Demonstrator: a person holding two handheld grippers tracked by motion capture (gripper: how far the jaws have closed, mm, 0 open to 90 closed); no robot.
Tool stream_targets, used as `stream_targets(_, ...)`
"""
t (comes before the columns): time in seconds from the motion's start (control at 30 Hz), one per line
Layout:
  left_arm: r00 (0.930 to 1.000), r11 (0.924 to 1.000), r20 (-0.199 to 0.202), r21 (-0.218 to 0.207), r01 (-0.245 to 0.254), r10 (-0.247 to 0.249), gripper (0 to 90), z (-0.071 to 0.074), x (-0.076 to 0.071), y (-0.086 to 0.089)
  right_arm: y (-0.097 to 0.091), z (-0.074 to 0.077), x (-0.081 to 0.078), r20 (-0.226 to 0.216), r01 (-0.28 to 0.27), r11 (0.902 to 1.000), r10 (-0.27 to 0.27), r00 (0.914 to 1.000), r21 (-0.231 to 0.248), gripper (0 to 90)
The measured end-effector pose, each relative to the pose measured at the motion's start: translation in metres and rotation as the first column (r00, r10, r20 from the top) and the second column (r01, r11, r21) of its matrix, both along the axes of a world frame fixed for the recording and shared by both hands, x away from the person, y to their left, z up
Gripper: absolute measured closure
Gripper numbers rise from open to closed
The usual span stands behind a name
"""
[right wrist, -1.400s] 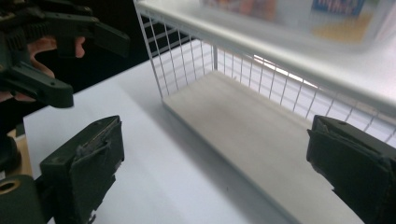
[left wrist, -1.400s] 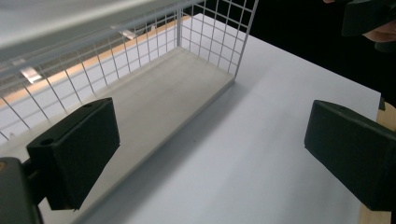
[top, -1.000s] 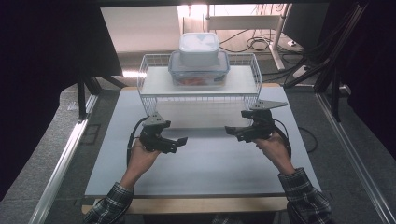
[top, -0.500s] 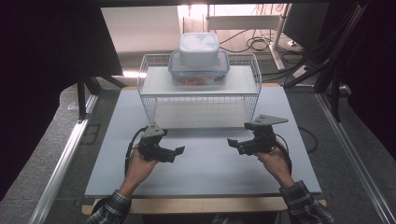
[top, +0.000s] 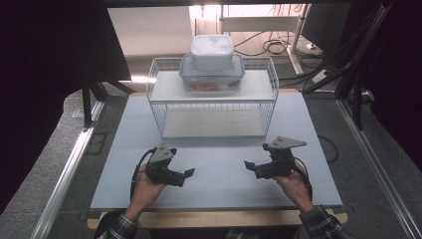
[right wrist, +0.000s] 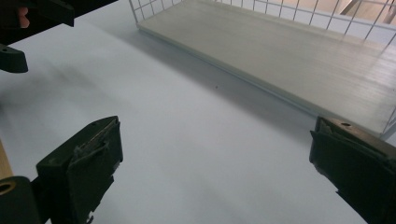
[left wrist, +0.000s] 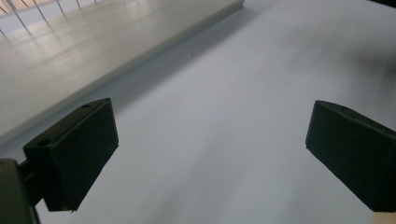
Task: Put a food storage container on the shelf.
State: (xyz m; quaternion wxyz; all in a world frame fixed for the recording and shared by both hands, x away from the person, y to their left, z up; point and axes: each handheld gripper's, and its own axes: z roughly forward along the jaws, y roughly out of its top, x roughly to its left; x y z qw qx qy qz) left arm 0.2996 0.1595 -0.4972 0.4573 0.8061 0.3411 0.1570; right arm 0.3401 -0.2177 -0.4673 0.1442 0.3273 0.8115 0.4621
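Observation:
A white wire rack stands at the far middle of the table. On its top shelf lies a clear container with a blue-rimmed lid, and a smaller white-lidded box is stacked on that. My left gripper hovers low over the near left of the table, open and empty, jaws pointing right. My right gripper mirrors it at the near right, open and empty, jaws pointing left. In the left gripper view bare table lies between the jaws. The right gripper view shows the rack's lower shelf ahead.
The grey-white table top spreads between the two grippers. Metal rails run along both sides of the table. Cables lie on the floor behind the rack. Dark curtains hang at left and right.
Both hands have drawn back from the rack toward the near edge of the table and moved a little further apart. Nothing on the rack has shifted.

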Motion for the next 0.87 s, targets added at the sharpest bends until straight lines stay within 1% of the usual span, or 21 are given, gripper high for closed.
stream_targets(0.17,0.9998,0.9999,-0.018,0.011,-0.005,0.005,2.0,-0.007,-0.005,0.003,-0.003,-0.007,-0.006,-0.010,0.005,0.9999,-0.005,0.9999,-0.010,2.8)
stream_targets(0.23,0.9996,0.9999,-0.030,0.011,0.001,-0.001,2.0,-0.010,-0.007,0.003,-0.004,-0.011,-0.009,-0.016,0.008,0.9997,-0.008,0.9998,-0.023,2.8)
stream_targets(0.37,0.9983,0.9998,-0.056,0.010,0.017,-0.017,1.8,-0.017,-0.008,0.001,-0.003,-0.021,-0.012,-0.045,0.007,0.9994,-0.008,0.9990,-0.034,2.8)
stream_targets(0.53,0.9962,0.9985,-0.084,0.046,0.028,-0.024,1.7,-0.026,-0.006,-0.003,0.000,-0.032,-0.013,-0.071,-0.007,0.9983,0.003,0.9975,-0.058,2.8)
stream_targets(0.67,0.9939,0.9960,-0.110,0.087,0.020,-0.010,1.7,-0.032,-0.004,-0.004,0.001,-0.037,-0.011,-0.091,-0.008,0.9975,0.001,0.9959,-0.071,2.8)
stream_targets(0.7,0.9935,0.9956,-0.113,0.092,0.018,-0.008,1.7,-0.033,-0.003,-0.003,0.001,-0.038,-0.011,-0.093,-0.006,0.9972,-0.001,0.9957,-0.075,2.8)
stream_targets(0.77,0.9916,0.9959,-0.129,0.089,0.018,-0.006,2.1,-0.034,-0.002,-0.002,0.001,-0.039,-0.010,-0.097,-0.005,0.9967,-0.003,0.9953,-0.081,2.8)
stream_targets(0.87,0.9903,0.9981,-0.139,0.060,0.014,-0.005,2.8,-0.033,-0.001,-0.001,0.001,-0.040,-0.009,-0.097,-0.009,0.9959,0.001,0.9953,-0.090,2.8)
